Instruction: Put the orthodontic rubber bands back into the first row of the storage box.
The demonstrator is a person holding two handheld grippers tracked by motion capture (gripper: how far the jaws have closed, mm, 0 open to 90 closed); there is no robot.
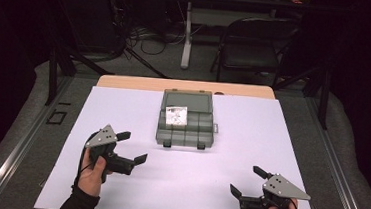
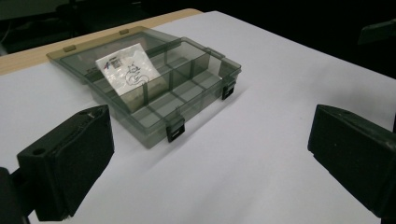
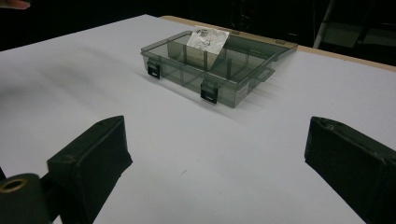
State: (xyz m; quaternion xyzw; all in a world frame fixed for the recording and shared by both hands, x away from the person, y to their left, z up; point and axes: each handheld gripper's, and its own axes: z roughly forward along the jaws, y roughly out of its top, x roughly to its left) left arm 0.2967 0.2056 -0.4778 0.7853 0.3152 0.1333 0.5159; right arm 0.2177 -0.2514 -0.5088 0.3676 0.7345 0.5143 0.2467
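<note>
A smoky grey compartment box [image 1: 186, 119] [image 2: 154, 84] [image 3: 219, 60] lies open in the middle of the white sheet, its lid folded flat behind it and two black latches on the near wall. A small white printed packet [image 1: 176, 115] [image 2: 127, 69] [image 3: 207, 39] leans in a back-left compartment. My left gripper [image 1: 132, 147] [image 2: 210, 154] is open, low over the sheet to the box's front left. My right gripper [image 1: 248, 179] [image 3: 219, 158] is open near the sheet's front right edge, well apart from the box. Nothing sits between either pair of jaws.
The white sheet [image 1: 230, 153] covers a wooden table [image 1: 125, 81] whose far edge shows behind the box. A black folding chair [image 1: 251, 44] and a table leg [image 1: 187, 34] stand beyond, with cables on the floor.
</note>
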